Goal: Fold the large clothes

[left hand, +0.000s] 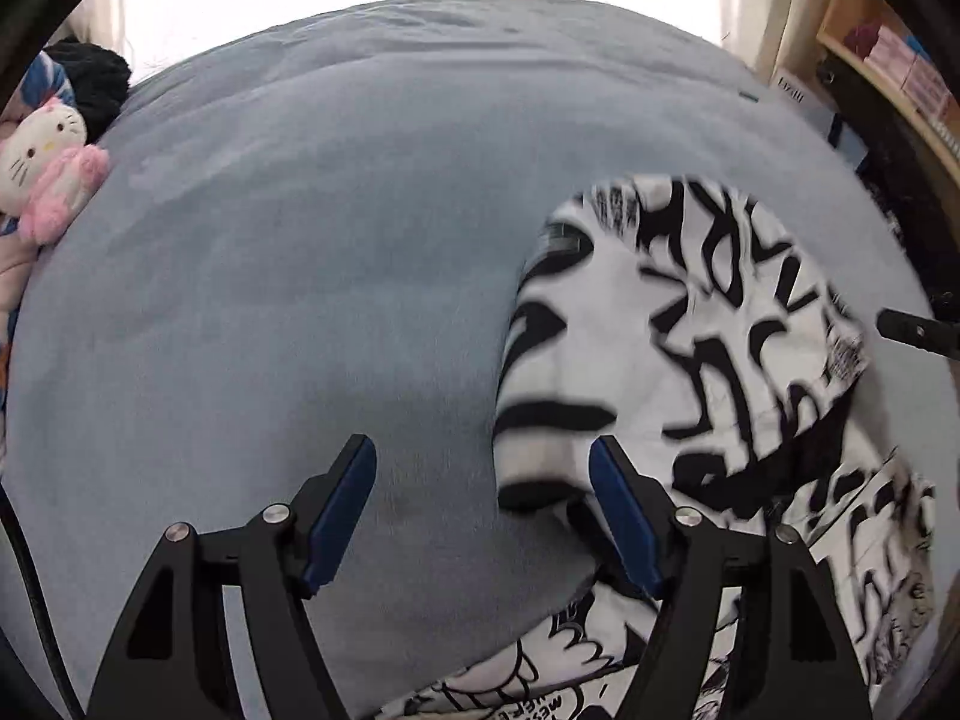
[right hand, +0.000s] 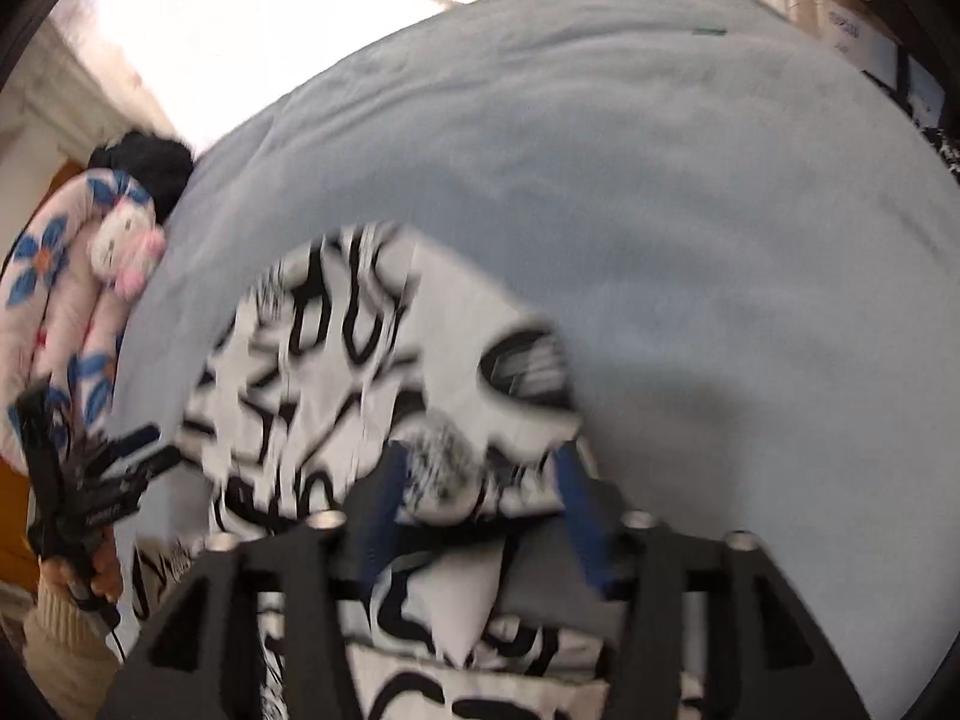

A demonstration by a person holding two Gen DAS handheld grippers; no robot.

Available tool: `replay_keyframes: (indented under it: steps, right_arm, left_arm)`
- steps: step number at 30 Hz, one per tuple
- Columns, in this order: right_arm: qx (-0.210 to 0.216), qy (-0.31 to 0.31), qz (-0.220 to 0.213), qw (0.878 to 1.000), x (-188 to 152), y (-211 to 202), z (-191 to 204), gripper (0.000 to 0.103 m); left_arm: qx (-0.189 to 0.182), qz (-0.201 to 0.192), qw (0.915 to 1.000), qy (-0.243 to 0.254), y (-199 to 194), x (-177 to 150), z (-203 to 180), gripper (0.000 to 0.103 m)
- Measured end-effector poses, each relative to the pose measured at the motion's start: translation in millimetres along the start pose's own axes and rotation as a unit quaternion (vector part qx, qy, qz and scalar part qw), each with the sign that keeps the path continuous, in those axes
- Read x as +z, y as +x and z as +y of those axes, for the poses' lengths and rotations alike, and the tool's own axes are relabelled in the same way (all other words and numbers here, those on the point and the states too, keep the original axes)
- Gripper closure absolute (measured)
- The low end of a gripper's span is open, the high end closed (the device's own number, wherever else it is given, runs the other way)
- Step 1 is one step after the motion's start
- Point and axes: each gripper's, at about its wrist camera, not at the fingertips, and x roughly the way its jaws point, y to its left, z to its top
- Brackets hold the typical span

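Observation:
A white garment with bold black graffiti print (left hand: pixel 690 360) lies partly folded on a grey-blue bed cover (left hand: pixel 300 270). My left gripper (left hand: pixel 483 480) is open and empty, its right finger touching the garment's left edge. In the right wrist view the same garment (right hand: pixel 336 348) is blurred by motion. My right gripper (right hand: pixel 480 480) is open with a fold of the garment lying between its blue pads; the pads stand apart and do not pinch it. The left gripper also shows in the right wrist view (right hand: pixel 141 450), held by a hand at the left.
A Hello Kitty plush (left hand: pixel 51 162) and a black fuzzy item (left hand: pixel 90 78) sit at the bed's left edge beside a floral pillow (right hand: pixel 54 300). Shelves (left hand: pixel 888 66) stand at the far right. Bright curtains hang behind the bed.

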Motion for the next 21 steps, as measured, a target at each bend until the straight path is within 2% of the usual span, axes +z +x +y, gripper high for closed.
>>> replay_keyframes:
  steps: [3, 5, 9, 12, 15, 16, 17, 18, 19, 20, 21]
  right_arm:
    - [0.005, 0.014, 0.021, 1.0, 24, 21, -4, 0.038]
    - [0.008, 0.019, 0.035, 0.999, 37, 38, -5, 0.038]
    - [-0.002, -0.007, 0.049, 0.999, 53, 66, 6, 0.038]
    - [0.015, -0.023, 0.057, 0.998, 59, 79, 8, 0.038]
    - [0.022, -0.04, 0.064, 0.997, 57, 93, 12, 0.038]
    - [0.017, -0.051, 0.061, 0.997, 55, 95, 14, 0.039]
    - [0.016, -0.06, 0.058, 0.996, 54, 96, 17, 0.055]
    - [0.022, -0.075, 0.058, 0.995, 51, 96, 22, 0.078]
    - [0.021, -0.088, 0.053, 0.995, 50, 97, 27, 0.083]
    - [0.006, -0.114, 0.034, 0.993, 45, 90, 36, 0.086]
    - [-0.006, -0.136, 0.021, 0.99, 40, 85, 43, 0.092]
  left_arm:
    - [-0.025, 0.019, 0.9993, -0.019, 16, 19, 7, 0.027]
    - [-0.027, 0.038, 0.9985, -0.03, 34, 26, 7, 0.027]
    - [-0.053, 0.074, 0.9954, -0.03, 72, 38, 4, 0.027]
    - [-0.058, 0.075, 0.9955, -0.003, 84, 39, -1, 0.02]
    - [-0.069, 0.067, 0.9954, 0.006, 85, 39, 0, 0.02]
    - [-0.075, 0.062, 0.9952, 0.009, 83, 38, 0, 0.027]
    - [-0.079, 0.059, 0.9951, 0.013, 81, 37, -1, 0.036]
    - [-0.089, 0.053, 0.9944, 0.022, 77, 36, -4, 0.065]
    - [-0.104, 0.049, 0.9929, 0.028, 73, 33, -7, 0.097]
    - [-0.111, 0.044, 0.9922, 0.035, 69, 32, -11, 0.097]
    - [-0.097, 0.029, 0.9937, 0.048, 64, 29, -16, 0.097]
